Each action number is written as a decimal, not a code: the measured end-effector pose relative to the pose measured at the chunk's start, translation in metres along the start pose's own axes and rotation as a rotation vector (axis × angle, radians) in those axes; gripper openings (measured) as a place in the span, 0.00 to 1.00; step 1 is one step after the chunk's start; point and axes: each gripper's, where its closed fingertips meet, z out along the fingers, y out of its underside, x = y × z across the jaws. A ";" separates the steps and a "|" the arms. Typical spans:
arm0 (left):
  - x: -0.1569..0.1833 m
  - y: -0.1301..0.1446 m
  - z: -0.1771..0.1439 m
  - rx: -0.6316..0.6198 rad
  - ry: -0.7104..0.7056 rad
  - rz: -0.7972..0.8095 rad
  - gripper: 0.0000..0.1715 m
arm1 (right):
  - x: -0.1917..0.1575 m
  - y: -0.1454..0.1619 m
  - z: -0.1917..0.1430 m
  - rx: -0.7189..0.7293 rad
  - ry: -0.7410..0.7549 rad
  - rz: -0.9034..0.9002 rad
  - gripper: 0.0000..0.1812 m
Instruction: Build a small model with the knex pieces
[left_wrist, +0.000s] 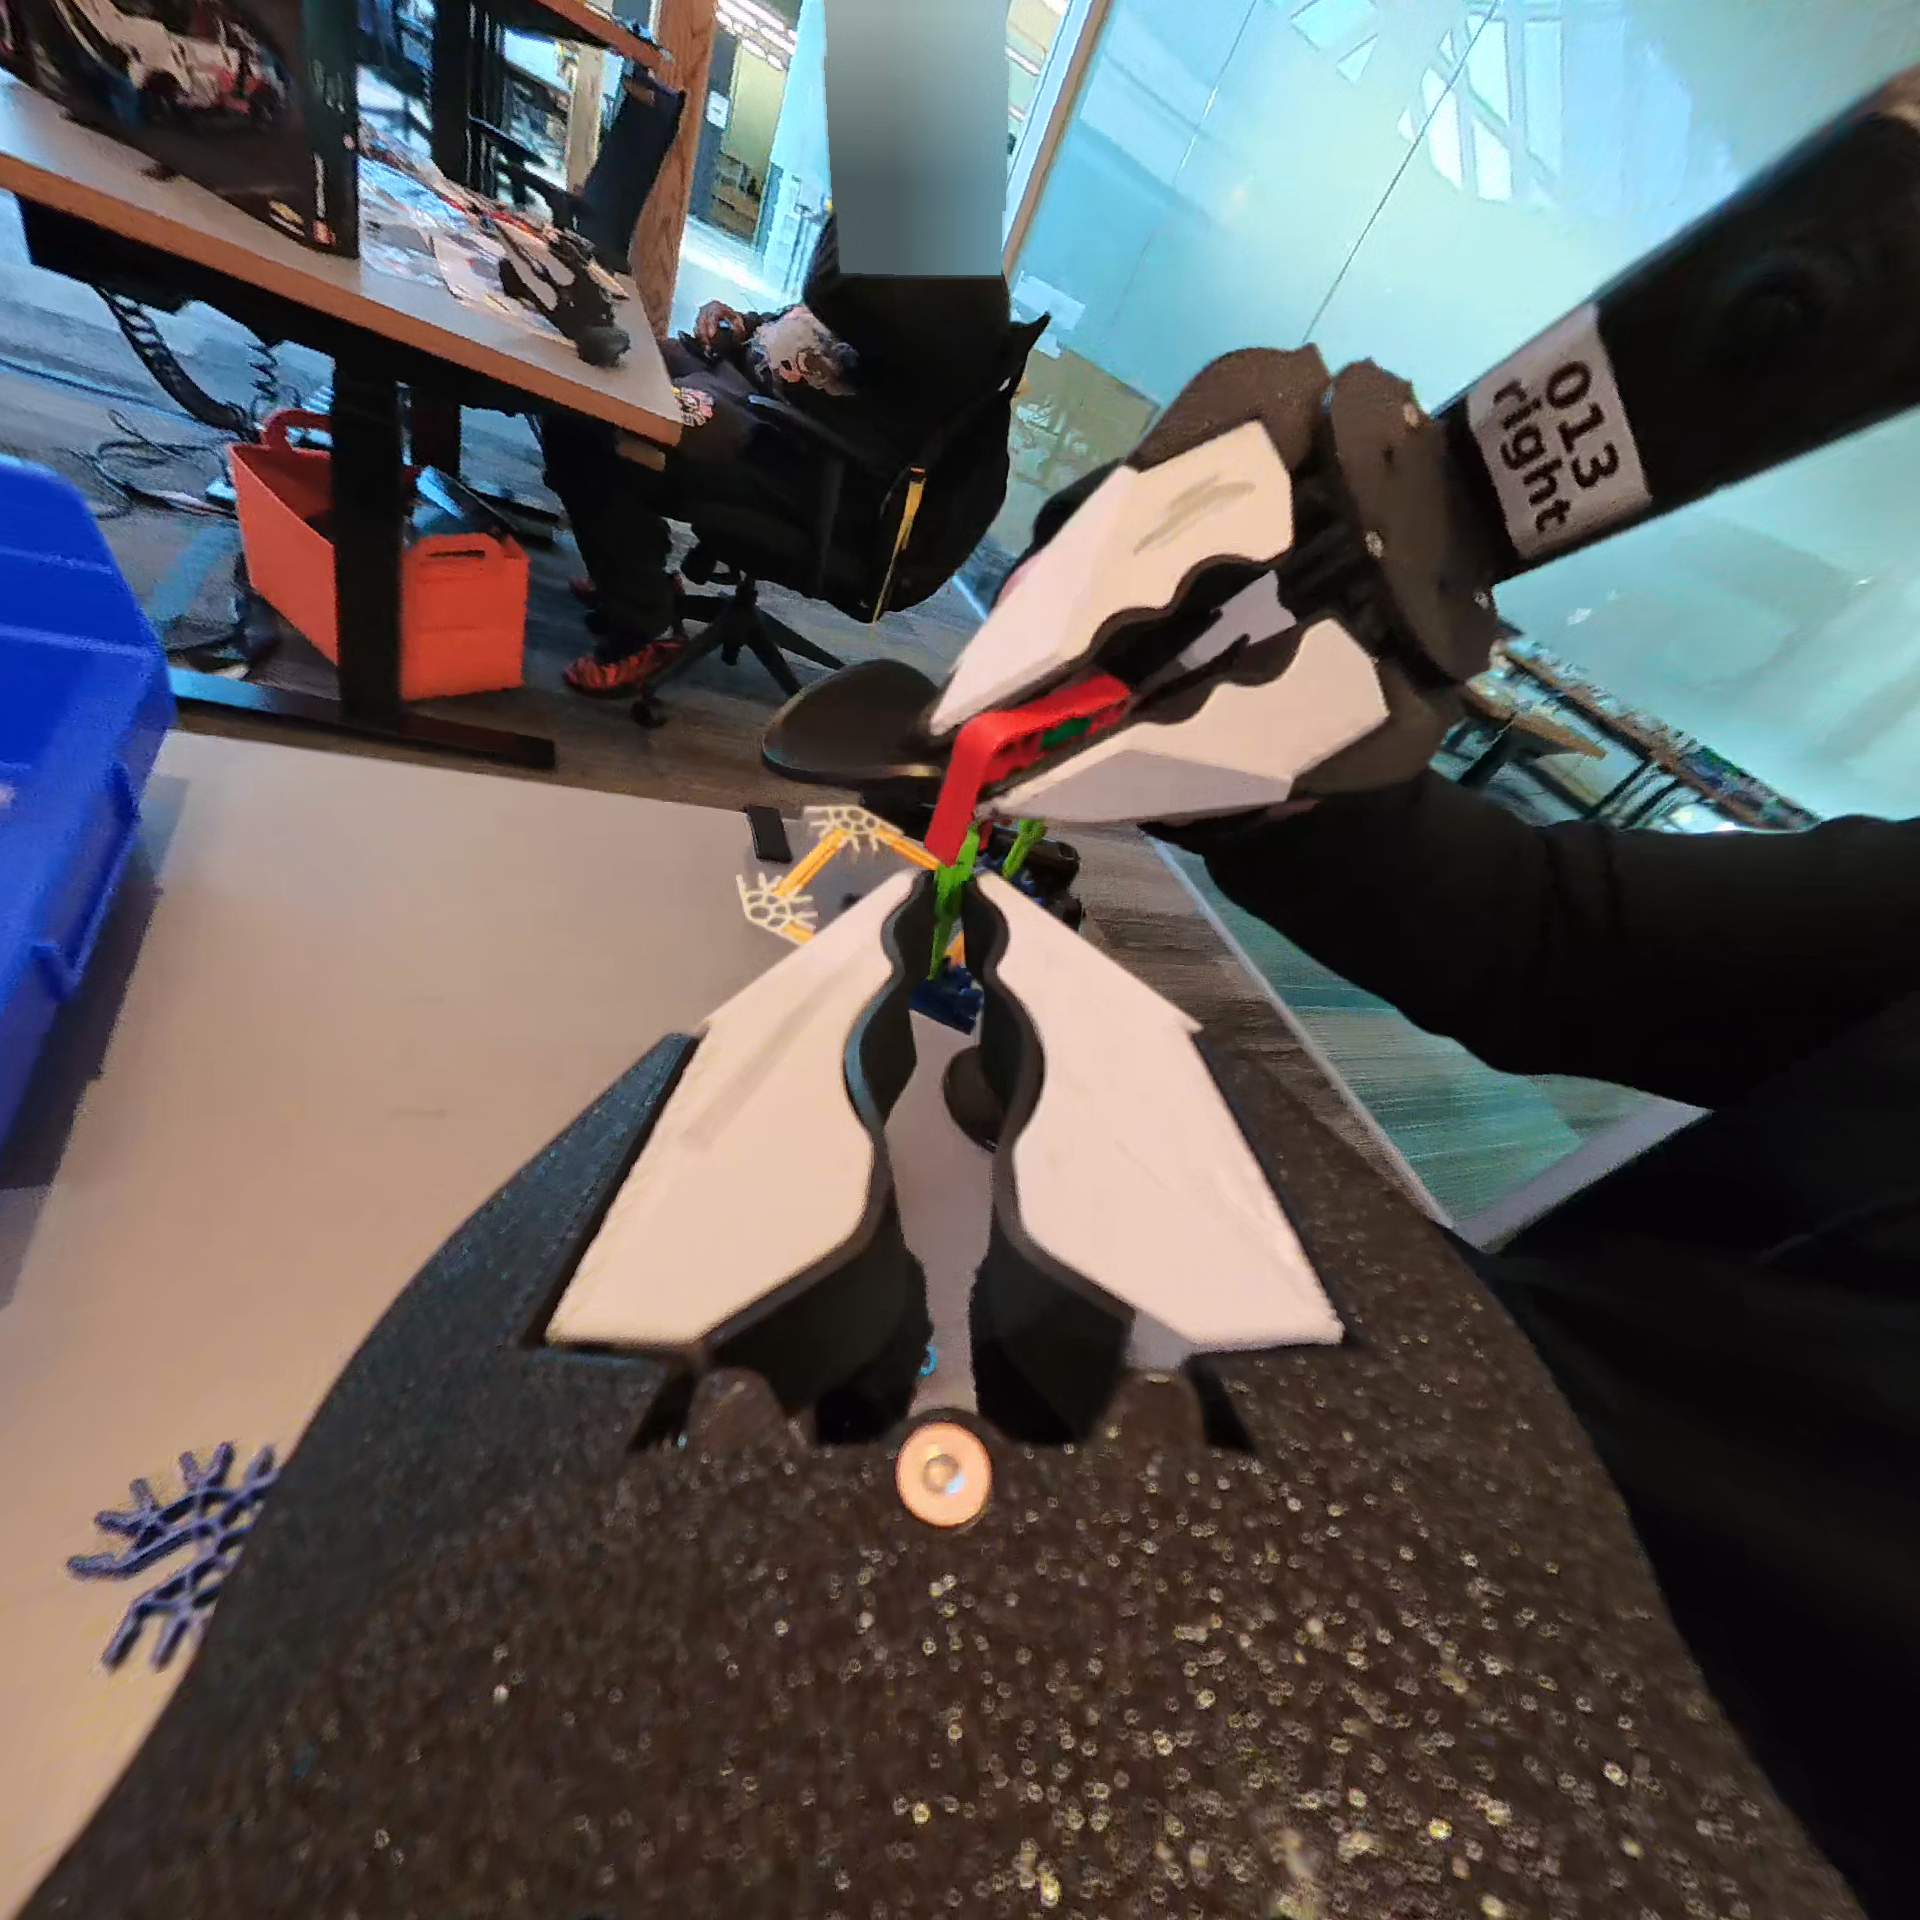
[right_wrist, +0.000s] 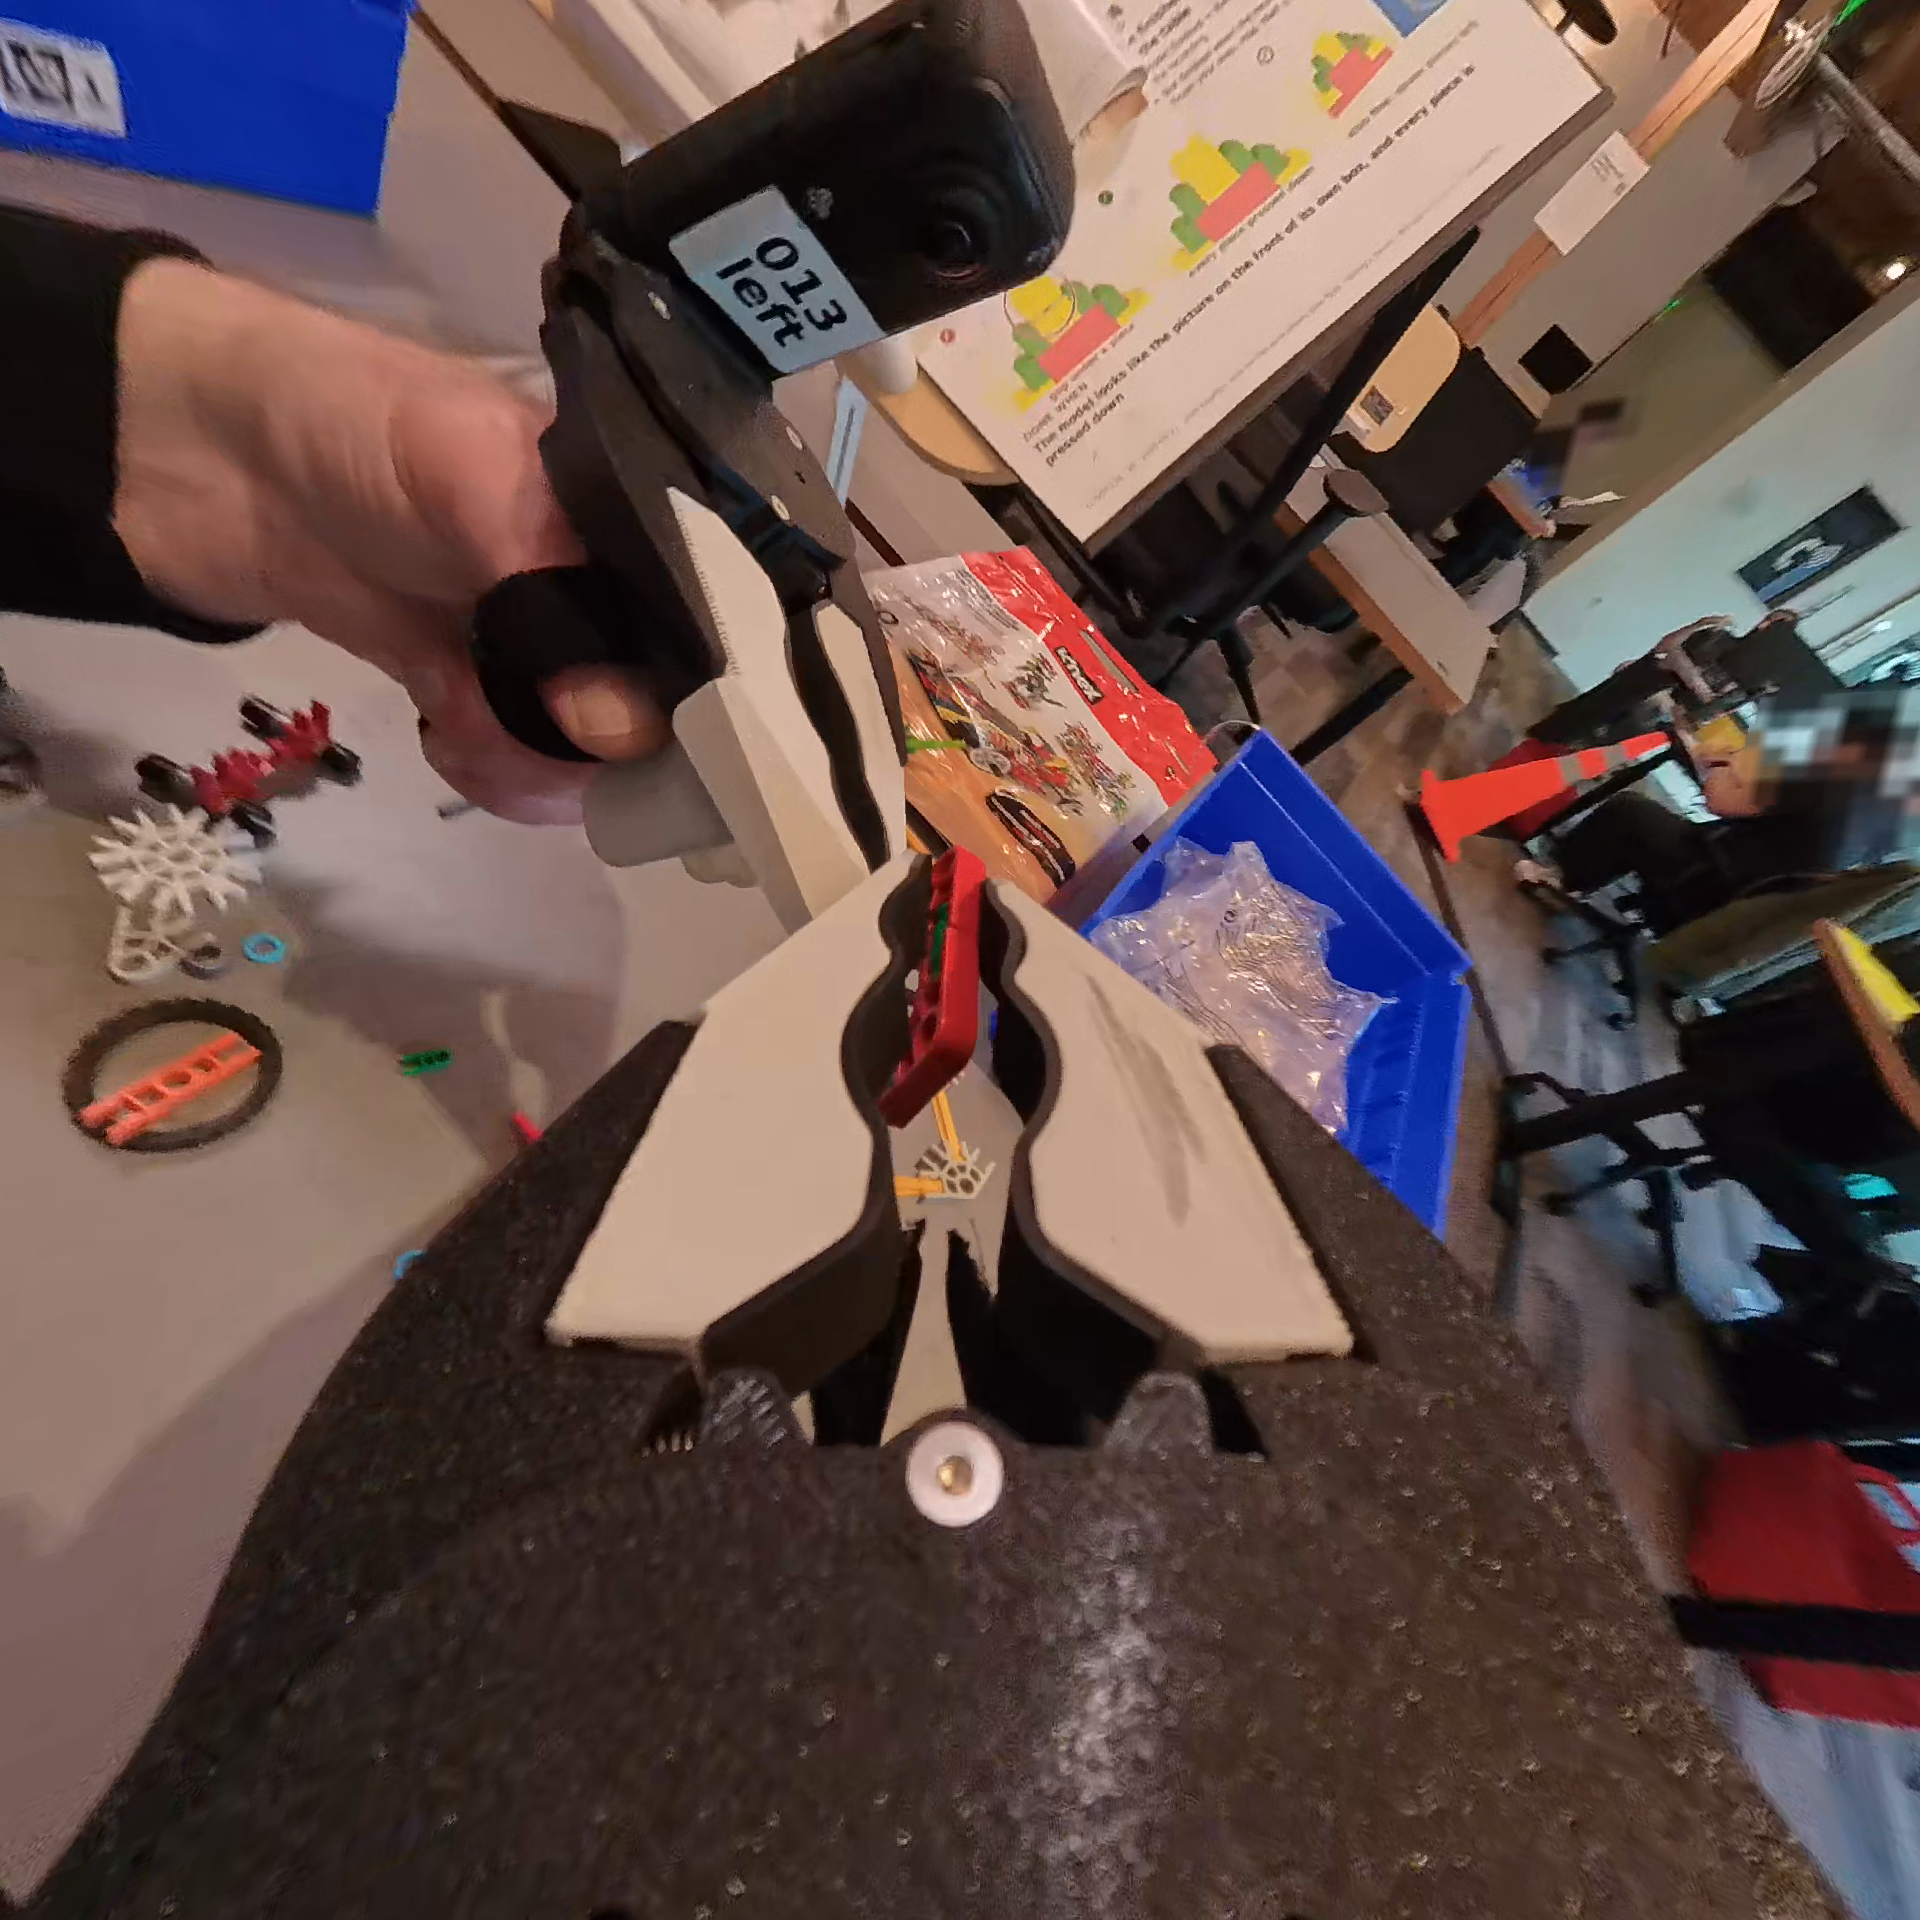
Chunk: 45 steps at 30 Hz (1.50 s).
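While both grippers meet above the far right corner of a pale grey table (left_wrist: 395, 1039), each is clamped on part of one small construction-toy assembly. The left gripper (left_wrist: 948, 883) has its fingers nearly together on a green rod (left_wrist: 951, 899), which stands roughly upright between the tips, with a blue connector (left_wrist: 948, 1000) at its lower end. The right gripper (right_wrist: 948, 883) comes in from the upper right of the left wrist view and pinches a red perforated beam (left_wrist: 987, 764); in its own view that red beam (right_wrist: 933, 997) runs lengthways between the fingers and slopes down toward the camera. One end of the beam bends down to touch the top of the green rod, so the two grippers' tips sit just beside each other. Beyond the tips, yellow rods with pale fan-shaped connectors (left_wrist: 821, 868) belong to, or lie just behind, the same assembly; which cannot be told. The table's right edge runs close beneath the grippers, with open floor beyond. More room lies to the left, where a blue bin (left_wrist: 62, 831) stands well apart and a purple snowflake connector (left_wrist: 177, 1548) lies near the front. Loose pieces, including a black ring around an orange part (right_wrist: 171, 1075), are scattered on the tabletop.
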 end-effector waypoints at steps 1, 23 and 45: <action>-0.002 0.003 0.001 -0.003 0.008 -0.016 0.01 | -0.001 0.004 0.002 -0.014 0.012 -0.028 0.03; -0.008 0.011 0.004 0.068 0.092 -0.002 0.04 | -0.012 0.007 0.004 0.047 0.070 -0.155 0.03; 0.003 -0.009 -0.024 0.175 0.010 0.369 0.22 | 0.010 -0.014 -0.024 0.453 -0.242 0.792 0.02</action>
